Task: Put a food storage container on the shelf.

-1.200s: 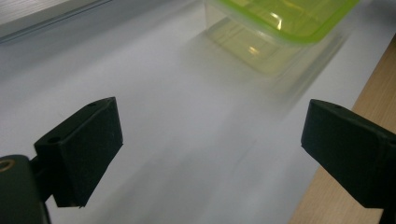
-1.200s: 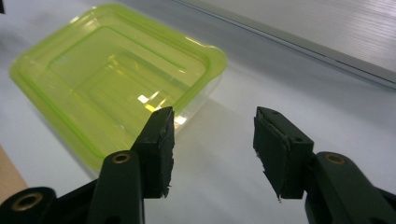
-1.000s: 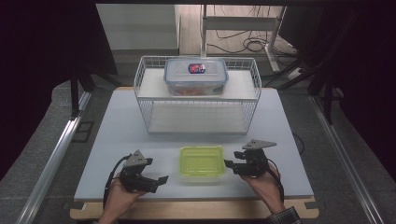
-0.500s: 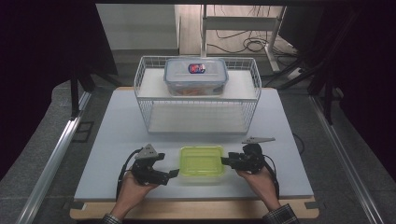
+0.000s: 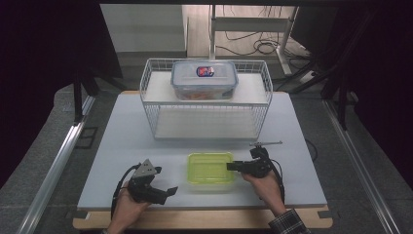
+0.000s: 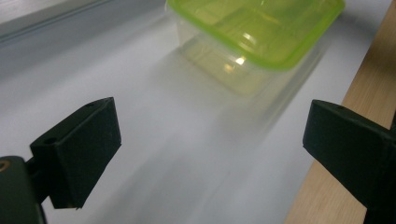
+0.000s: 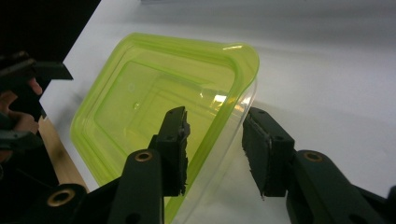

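A clear container with a lime-green lid (image 5: 210, 168) sits on the white table near its front edge. My right gripper (image 5: 230, 166) reaches in from the right. In the right gripper view the right gripper (image 7: 215, 128) straddles the container (image 7: 135, 102): one jaw over the lid, the other outside the wall. The jaws have just been closing; a gap still shows on both sides of the rim. My left gripper (image 5: 169, 191) lies left of the container, apart from it. In the left gripper view the left gripper (image 6: 210, 126) is open wide and has just widened a little, with the container (image 6: 254, 32) ahead.
A white wire rack (image 5: 204, 105) stands behind on the table, and a clear lidded box (image 5: 204, 80) of food rests on its upper shelf. The wooden table edge (image 5: 195, 219) runs along the front, close to the left gripper's jaw. Dark floor surrounds the table.
My right gripper has slid left and down until its jaws straddle the container's right edge, and they have narrowed. My left gripper went toward the container, then drew back left.
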Available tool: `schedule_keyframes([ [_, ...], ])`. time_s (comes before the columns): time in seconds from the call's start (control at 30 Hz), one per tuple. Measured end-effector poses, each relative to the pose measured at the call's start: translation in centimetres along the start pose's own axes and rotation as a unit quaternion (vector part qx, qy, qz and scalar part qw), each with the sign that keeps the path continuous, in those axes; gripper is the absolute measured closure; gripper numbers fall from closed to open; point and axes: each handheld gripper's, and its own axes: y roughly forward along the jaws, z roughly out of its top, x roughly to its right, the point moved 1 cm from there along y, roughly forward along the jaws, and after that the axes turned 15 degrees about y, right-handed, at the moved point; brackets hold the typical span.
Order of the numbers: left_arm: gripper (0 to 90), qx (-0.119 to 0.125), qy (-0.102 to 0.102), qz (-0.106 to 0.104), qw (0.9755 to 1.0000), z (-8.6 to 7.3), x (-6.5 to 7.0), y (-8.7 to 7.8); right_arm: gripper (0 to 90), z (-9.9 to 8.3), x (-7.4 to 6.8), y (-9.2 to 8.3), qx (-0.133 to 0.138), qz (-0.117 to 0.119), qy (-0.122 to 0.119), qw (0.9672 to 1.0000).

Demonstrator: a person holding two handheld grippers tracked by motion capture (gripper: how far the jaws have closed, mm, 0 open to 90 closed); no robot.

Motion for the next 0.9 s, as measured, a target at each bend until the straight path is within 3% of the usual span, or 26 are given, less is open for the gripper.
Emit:
schedule_keyframes([
  [0.2, 3.8, -0.003, 0.002, 0.000, 1.0000, -0.4, 0.4, -0.4, 69.1, 0.4, 0.6, 0.3, -0.006, 0.024, 0.044, 0.9987],
  [0.3, 3.7, -0.002, -0.001, 0.002, 1.0000, -0.7, 0.4, -0.7, 74.2, 0.6, 1.2, 0.3, -0.014, 0.050, 0.079, 0.9955],
  [0.37, 3.7, -0.002, -0.003, 0.002, 1.0000, -0.8, 0.4, -0.8, 76.2, 0.6, 1.2, 0.3, -0.017, 0.059, 0.087, 0.9944],
  [0.4, 3.7, -0.002, -0.004, 0.004, 1.0000, -0.9, 0.4, -0.9, 78.8, 0.7, 1.1, 0.3, -0.022, 0.068, 0.089, 0.9935],
  [0.57, 3.8, 0.001, -0.013, 0.009, 0.9999, -1.4, 0.2, -1.4, 80.2, 0.7, 0.3, 0.4, -0.027, 0.066, 0.078, 0.9944],
  [0.9, 3.7, 0.006, -0.028, 0.011, 0.9995, -1.9, -0.1, -1.7, 80.4, 0.9, -0.1, -0.3, -0.011, 0.078, 0.068, 0.9946],
])
